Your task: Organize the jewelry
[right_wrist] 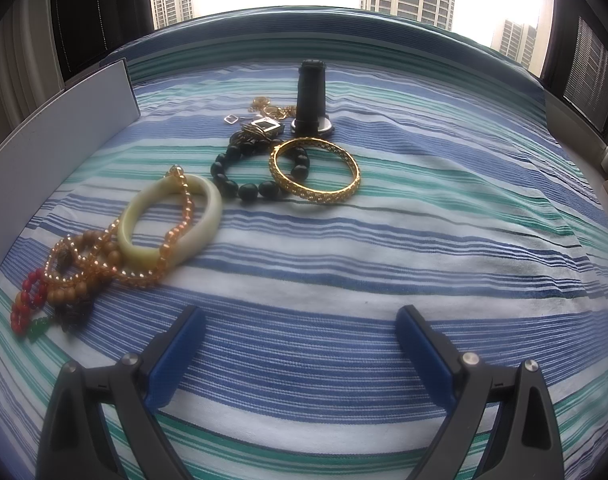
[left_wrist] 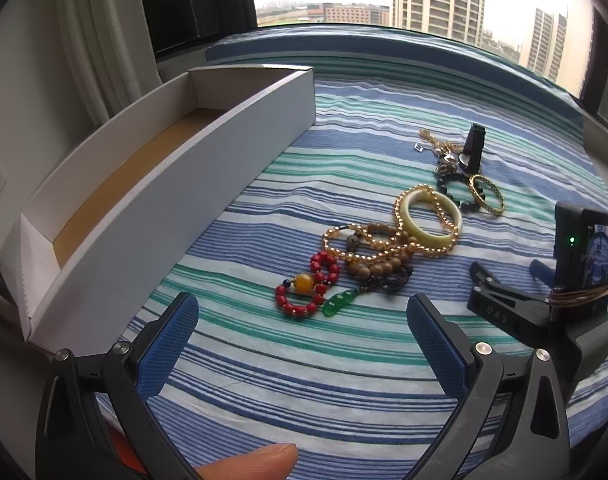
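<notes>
Jewelry lies in a heap on the striped cloth: a red bead bracelet point(left_wrist: 307, 286) point(right_wrist: 25, 300), a pale jade bangle point(left_wrist: 431, 224) point(right_wrist: 169, 222), amber bead strands point(left_wrist: 360, 246) point(right_wrist: 103, 260), a dark bead bracelet point(right_wrist: 243, 176), a gold bangle point(right_wrist: 316, 172) point(left_wrist: 487, 194) and a black watch point(right_wrist: 312, 96) point(left_wrist: 474, 146). A long white box point(left_wrist: 151, 208) point(right_wrist: 59, 128) stands open on the left. My left gripper point(left_wrist: 301, 320) hovers open just short of the red bracelet. My right gripper point(right_wrist: 299, 332) is open over bare cloth, near the heap's right side, and shows in the left wrist view as a black body point(left_wrist: 544, 292).
A striped blue, green and white cloth point(right_wrist: 384, 240) covers the surface. A window with tower blocks runs along the far edge, with a curtain point(left_wrist: 99, 32) at the left. A fingertip point(left_wrist: 251, 460) shows at the bottom of the left wrist view.
</notes>
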The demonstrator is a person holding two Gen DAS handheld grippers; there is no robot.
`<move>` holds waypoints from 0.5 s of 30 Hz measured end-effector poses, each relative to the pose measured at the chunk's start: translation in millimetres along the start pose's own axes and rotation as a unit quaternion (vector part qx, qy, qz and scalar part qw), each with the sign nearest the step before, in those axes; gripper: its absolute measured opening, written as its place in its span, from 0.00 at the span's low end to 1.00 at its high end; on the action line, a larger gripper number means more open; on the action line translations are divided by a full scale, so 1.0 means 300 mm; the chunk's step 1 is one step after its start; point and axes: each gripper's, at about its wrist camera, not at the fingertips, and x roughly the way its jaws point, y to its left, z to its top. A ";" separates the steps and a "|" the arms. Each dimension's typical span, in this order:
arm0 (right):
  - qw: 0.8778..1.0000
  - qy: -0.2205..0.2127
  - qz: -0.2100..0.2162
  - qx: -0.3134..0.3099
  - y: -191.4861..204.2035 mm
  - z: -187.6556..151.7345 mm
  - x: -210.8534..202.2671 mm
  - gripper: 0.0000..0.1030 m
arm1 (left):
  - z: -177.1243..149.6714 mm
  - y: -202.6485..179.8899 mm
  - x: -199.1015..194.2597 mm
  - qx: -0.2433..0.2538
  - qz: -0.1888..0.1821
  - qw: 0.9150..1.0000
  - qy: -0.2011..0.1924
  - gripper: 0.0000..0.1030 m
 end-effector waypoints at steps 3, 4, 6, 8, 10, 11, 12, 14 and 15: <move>1.000 0.000 0.000 0.000 0.000 0.000 0.000 0.95 | -0.002 -0.013 -0.009 0.005 -0.001 1.000 -0.002 1.00; 1.000 0.000 0.000 0.000 0.000 0.000 0.000 0.95 | -0.003 -0.017 -0.012 0.006 -0.001 1.000 -0.003 1.00; 1.000 0.000 0.000 0.000 0.000 0.000 0.000 0.95 | -0.006 -0.022 -0.015 0.007 -0.001 1.000 -0.002 1.00; 1.000 0.000 0.000 0.000 -0.001 0.001 -0.001 0.95 | -0.006 -0.019 -0.020 0.004 -0.003 1.000 0.002 1.00; 1.000 0.000 0.000 0.000 -0.001 0.001 -0.001 0.95 | -0.005 -0.009 -0.030 -0.002 -0.004 1.000 -0.001 1.00; 1.000 0.000 0.000 0.000 0.000 0.001 0.000 0.95 | -0.004 -0.005 -0.033 -0.004 -0.002 1.000 -0.003 1.00; 1.000 0.000 0.000 0.000 -0.001 0.001 -0.001 0.95 | -0.002 -0.002 -0.033 -0.006 -0.001 1.000 -0.005 1.00; 1.000 0.000 0.000 0.000 -0.001 0.001 -0.001 0.95 | 0.001 0.001 -0.028 -0.011 -0.002 1.000 -0.004 1.00; 1.000 0.000 0.000 0.000 -0.001 0.001 -0.001 0.95 | 0.001 -0.002 -0.025 -0.011 -0.004 1.000 -0.001 1.00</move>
